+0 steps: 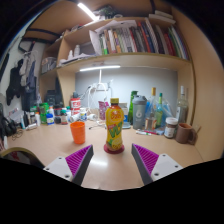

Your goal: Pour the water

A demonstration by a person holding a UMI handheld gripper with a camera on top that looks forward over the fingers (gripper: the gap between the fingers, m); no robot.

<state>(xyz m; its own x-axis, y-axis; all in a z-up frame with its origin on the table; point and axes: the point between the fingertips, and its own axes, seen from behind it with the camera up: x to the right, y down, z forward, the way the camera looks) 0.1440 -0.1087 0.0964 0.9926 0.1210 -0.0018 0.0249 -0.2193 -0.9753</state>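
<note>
Gripper (113, 163) with fingers apart, holding nothing. Yellow bottle (115, 125) upright on the desk (45, 147) just ahead of them; pink cup (78, 132) beside the bottle.

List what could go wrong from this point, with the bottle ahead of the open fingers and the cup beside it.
1. The bottle is tall and narrow and stands free just beyond the open fingers; an off-centre approach could knock it over.
2. The pink cup stands close beside the bottle, so a finger might clip it.
3. The bottle's cap looks on; pouring would likely fail until it is opened.
</note>
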